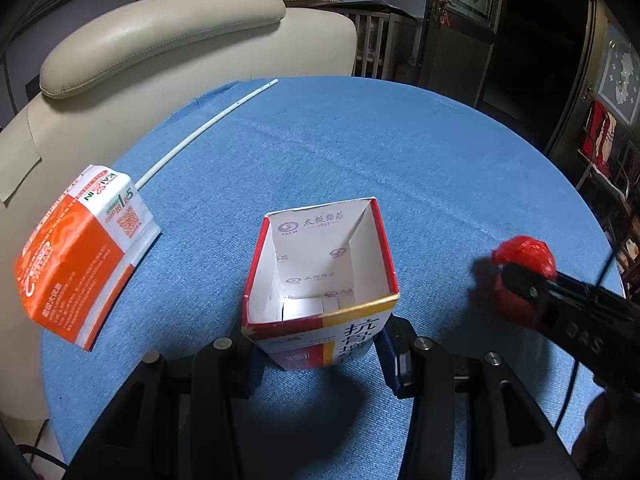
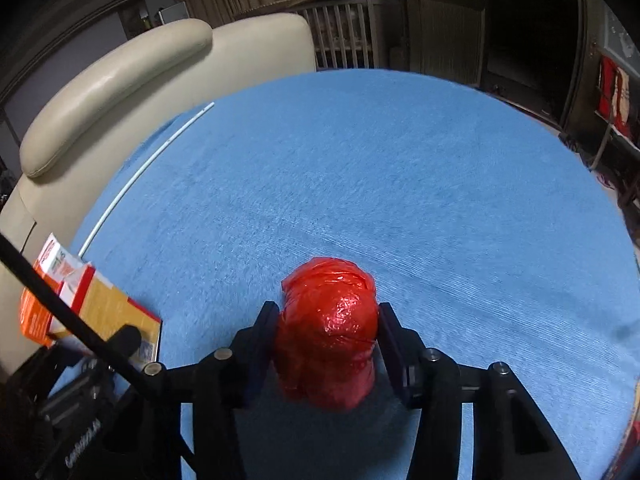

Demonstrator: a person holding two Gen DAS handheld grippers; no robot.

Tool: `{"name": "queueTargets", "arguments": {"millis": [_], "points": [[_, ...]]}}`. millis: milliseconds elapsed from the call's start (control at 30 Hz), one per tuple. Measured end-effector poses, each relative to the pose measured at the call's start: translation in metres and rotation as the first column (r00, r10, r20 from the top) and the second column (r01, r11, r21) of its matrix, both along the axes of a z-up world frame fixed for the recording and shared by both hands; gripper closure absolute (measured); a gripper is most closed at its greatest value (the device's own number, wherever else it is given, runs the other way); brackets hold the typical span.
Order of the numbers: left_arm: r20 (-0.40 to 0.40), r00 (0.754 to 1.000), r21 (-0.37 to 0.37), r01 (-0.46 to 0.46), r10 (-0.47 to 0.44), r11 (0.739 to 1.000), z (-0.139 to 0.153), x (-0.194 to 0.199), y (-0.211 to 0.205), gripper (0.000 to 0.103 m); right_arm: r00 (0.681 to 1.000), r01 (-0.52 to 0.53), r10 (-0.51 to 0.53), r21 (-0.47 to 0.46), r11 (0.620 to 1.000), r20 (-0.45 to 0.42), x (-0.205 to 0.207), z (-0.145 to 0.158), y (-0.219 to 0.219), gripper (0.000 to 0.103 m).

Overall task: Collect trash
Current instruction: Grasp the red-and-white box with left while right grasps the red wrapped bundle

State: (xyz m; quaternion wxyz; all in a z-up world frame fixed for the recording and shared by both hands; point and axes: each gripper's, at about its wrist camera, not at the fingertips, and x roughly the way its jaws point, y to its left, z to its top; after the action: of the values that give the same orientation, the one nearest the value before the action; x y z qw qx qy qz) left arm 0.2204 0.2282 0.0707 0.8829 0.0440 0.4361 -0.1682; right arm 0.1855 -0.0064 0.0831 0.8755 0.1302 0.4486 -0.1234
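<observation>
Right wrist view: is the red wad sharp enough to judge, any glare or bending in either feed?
Right wrist view: the red plastic wad is sharp, with a white glare patch on top, between the right claw pads. The blue cloth bows at its edges from the fisheye. Left wrist view: the open box is crisp, the room behind is dark.

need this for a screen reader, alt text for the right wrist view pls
The right gripper closes on a crumpled red plastic ball on a blue cloth-covered table. At left lie a red and yellow cardboard box and a thin white stick, a beige leather chair behind.
</observation>
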Motion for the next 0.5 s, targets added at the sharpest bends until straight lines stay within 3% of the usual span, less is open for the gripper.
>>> {"name": "queueTargets", "arguments": {"millis": [500], "points": [[0.029,0.999,-0.004,0.036,-0.035,0.999,0.019,-0.068,-0.013,0.054,0.996,0.025,-0.029,0.051,0.998,0.078,-0.094,0.018,0.006,0.051]]}}
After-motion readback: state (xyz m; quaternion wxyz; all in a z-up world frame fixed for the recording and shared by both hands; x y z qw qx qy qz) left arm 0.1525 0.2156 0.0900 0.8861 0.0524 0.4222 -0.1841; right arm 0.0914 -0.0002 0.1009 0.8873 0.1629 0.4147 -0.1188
